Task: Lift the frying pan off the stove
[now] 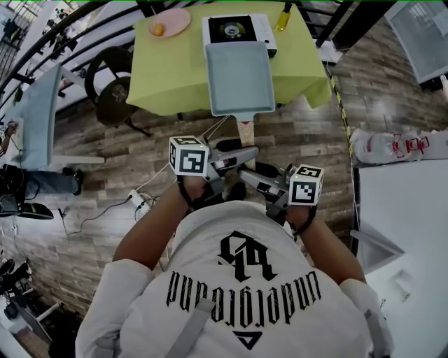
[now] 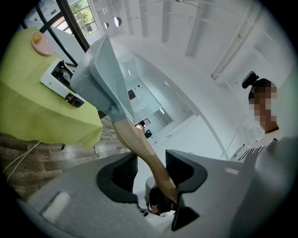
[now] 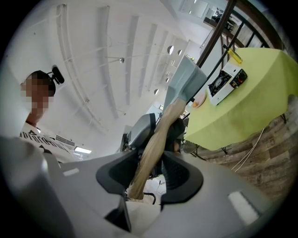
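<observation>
The grey square frying pan (image 1: 238,78) hangs in the air over the near edge of the green table (image 1: 168,77), clear of the white portable stove (image 1: 238,31) behind it. Its wooden handle (image 1: 246,131) points towards me. My left gripper (image 1: 241,152) and right gripper (image 1: 250,173) both close on that handle from opposite sides. In the left gripper view the handle (image 2: 142,146) runs between the jaws of the left gripper (image 2: 151,169) up to the pan (image 2: 98,79). The right gripper (image 3: 146,174) likewise holds the handle (image 3: 156,139) below the pan (image 3: 188,81).
On the table stand a pink plate (image 1: 169,23) with a small orange thing and a yellow bottle (image 1: 283,15). A black stool (image 1: 115,94) stands left of the table. Cables and a power strip (image 1: 138,201) lie on the wooden floor. A white table (image 1: 406,224) is at the right.
</observation>
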Demonstrator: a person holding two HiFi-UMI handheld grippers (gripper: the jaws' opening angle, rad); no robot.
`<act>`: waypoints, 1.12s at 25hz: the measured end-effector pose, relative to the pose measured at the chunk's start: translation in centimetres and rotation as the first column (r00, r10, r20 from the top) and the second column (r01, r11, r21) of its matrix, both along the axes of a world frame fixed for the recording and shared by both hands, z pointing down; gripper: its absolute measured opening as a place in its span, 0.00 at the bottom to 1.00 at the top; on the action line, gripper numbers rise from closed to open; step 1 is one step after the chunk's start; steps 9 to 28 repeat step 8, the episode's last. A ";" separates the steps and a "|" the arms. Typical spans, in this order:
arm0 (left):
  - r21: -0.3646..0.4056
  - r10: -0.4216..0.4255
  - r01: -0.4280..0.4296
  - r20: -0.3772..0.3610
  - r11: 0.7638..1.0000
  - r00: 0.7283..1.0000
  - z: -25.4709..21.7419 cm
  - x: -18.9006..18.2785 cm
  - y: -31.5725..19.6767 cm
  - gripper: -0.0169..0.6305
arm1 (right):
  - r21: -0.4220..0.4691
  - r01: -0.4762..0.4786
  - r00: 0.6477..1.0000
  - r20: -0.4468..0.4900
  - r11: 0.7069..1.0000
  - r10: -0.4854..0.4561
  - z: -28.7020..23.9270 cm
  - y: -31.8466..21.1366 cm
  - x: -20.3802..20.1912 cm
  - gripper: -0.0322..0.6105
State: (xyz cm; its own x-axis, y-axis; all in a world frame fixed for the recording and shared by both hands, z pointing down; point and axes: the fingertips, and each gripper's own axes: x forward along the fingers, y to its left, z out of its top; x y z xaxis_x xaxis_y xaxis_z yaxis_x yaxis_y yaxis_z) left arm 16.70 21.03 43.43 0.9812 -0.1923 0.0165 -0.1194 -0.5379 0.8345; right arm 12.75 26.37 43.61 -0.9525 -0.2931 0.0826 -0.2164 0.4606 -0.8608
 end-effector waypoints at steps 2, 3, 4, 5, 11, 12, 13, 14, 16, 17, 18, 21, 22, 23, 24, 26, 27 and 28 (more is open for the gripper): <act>0.001 -0.001 0.001 -0.011 1.000 1.000 0.2 -0.1 0.1 0.34 | -0.002 -0.001 1.000 0.001 1.000 0.001 0.1 0.1 -0.1 0.30; 0.002 -0.001 0.001 -0.015 1.000 1.000 0.3 -0.2 0.1 0.34 | -0.002 -0.001 1.000 0.002 1.000 0.001 0.1 0.2 -0.2 0.30; 0.001 -0.001 0.001 -0.016 1.000 1.000 0.3 -0.2 0.1 0.34 | -0.003 -0.001 1.000 0.004 1.000 0.001 0.1 0.2 -0.3 0.30; 0.000 0.000 0.000 -0.014 1.000 1.000 0.3 -0.3 0.1 0.34 | -0.003 -0.002 1.000 0.004 1.000 0.002 0.1 0.2 -0.3 0.30; -0.002 0.001 -0.001 -0.010 1.000 1.000 0.2 -0.4 0.2 0.34 | -0.002 -0.005 1.000 0.005 1.000 0.005 0.2 0.2 -0.4 0.30; -0.002 0.001 -0.001 -0.010 1.000 1.000 0.2 -0.4 0.2 0.34 | -0.002 -0.005 1.000 0.005 1.000 0.005 0.2 0.2 -0.4 0.30; -0.002 0.001 -0.001 -0.010 1.000 1.000 0.2 -0.4 0.2 0.34 | -0.002 -0.005 1.000 0.005 1.000 0.005 0.2 0.2 -0.4 0.30; -0.002 0.001 -0.001 -0.010 1.000 1.000 0.2 -0.4 0.2 0.34 | -0.002 -0.005 1.000 0.005 1.000 0.005 0.2 0.2 -0.4 0.30; -0.002 0.001 -0.001 -0.010 1.000 1.000 0.2 -0.4 0.2 0.34 | -0.002 -0.005 1.000 0.005 1.000 0.005 0.2 0.2 -0.4 0.30; -0.002 0.001 -0.001 -0.010 1.000 1.000 0.2 -0.4 0.2 0.34 | -0.002 -0.005 1.000 0.005 1.000 0.005 0.2 0.2 -0.4 0.30; -0.002 0.001 -0.001 -0.010 1.000 1.000 0.2 -0.4 0.2 0.34 | -0.002 -0.005 1.000 0.005 1.000 0.005 0.2 0.2 -0.4 0.30; -0.002 0.001 -0.001 -0.010 1.000 1.000 0.2 -0.4 0.2 0.34 | -0.002 -0.005 1.000 0.005 1.000 0.005 0.2 0.2 -0.4 0.30; -0.002 0.001 -0.001 -0.010 1.000 1.000 0.2 -0.4 0.2 0.34 | -0.002 -0.005 1.000 0.005 1.000 0.005 0.2 0.2 -0.4 0.30; -0.002 0.001 -0.001 -0.010 1.000 1.000 0.2 -0.4 0.2 0.34 | -0.002 -0.005 1.000 0.005 1.000 0.005 0.2 0.2 -0.4 0.30; -0.002 0.001 -0.001 -0.010 1.000 1.000 0.2 -0.4 0.2 0.34 | -0.002 -0.005 1.000 0.005 1.000 0.005 0.2 0.2 -0.4 0.30; -0.002 0.001 -0.001 -0.010 1.000 1.000 0.2 -0.4 0.2 0.34 | -0.002 -0.005 1.000 0.005 1.000 0.005 0.2 0.2 -0.4 0.30; -0.002 0.001 -0.001 -0.010 1.000 1.000 0.2 -0.4 0.2 0.34 | -0.002 -0.005 1.000 0.005 1.000 0.005 0.2 0.2 -0.4 0.30; -0.002 0.001 -0.001 -0.010 1.000 1.000 0.2 -0.4 0.2 0.34 | -0.002 -0.005 1.000 0.005 1.000 0.005 0.2 0.2 -0.4 0.30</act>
